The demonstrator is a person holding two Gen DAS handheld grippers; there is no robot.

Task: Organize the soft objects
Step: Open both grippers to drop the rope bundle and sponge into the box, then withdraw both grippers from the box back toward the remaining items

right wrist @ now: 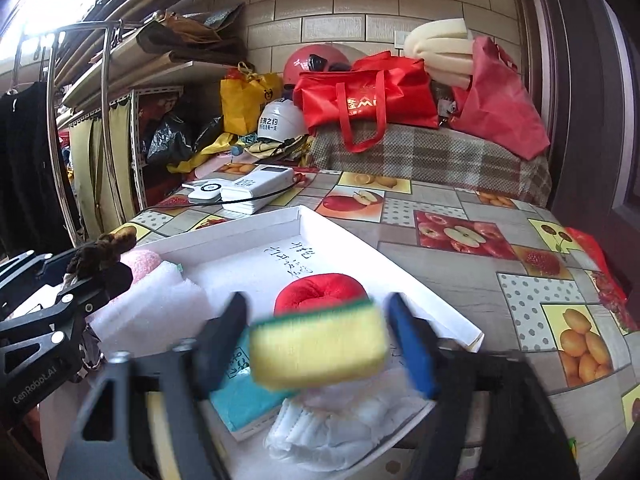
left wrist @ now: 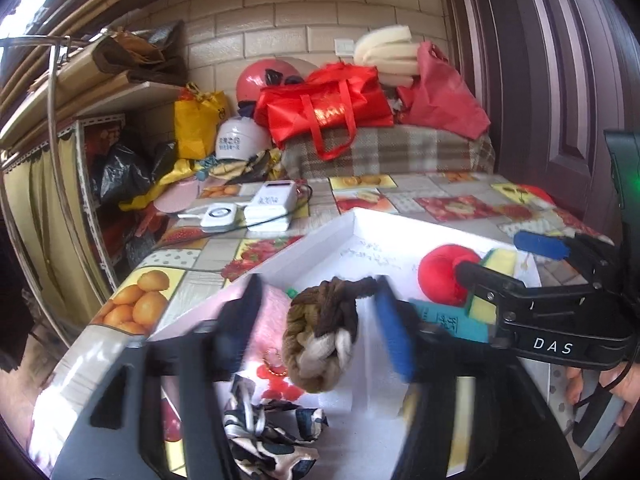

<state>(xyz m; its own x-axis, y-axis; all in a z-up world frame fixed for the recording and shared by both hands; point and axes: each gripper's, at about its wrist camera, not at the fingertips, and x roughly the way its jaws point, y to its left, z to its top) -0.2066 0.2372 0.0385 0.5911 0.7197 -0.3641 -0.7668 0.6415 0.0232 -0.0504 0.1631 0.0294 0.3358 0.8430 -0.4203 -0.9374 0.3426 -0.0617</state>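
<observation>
Two hand-held grippers work over a shallow white tray [right wrist: 304,216] set on a fruit-patterned surface [right wrist: 460,280]. The left hand-held gripper [left wrist: 316,320] stands with its jaws spread wide around a braided brown-and-cream yarn knot [left wrist: 320,336]; neither pad appears to press on it, and the knot lies or drops between them at the tray's 7 o'clock side. The right hand-held gripper [right wrist: 318,344] is likewise wide open around a yellow sponge [right wrist: 320,348] with a green scouring back. A gap shows on each side of the sponge, which looks blurred, so whether it has settled cannot be told.

Already in the tray are a red plush ring [right wrist: 320,292] near its centre, a pink pad [right wrist: 140,264] and white foam [right wrist: 152,308] toward 9 o'clock, and a teal packet [right wrist: 240,400] and white cloth [right wrist: 332,420] toward 6 o'clock. A patterned scarf [left wrist: 272,436] lies at the tray's near edge, below the knot.

The step in hand appears to be release. To do it well, each hand-held gripper should draw back along its own line with jaws kept wide, so that no pad drags the soft piece out, and the two should stay clear of each other above the crowded tray.
</observation>
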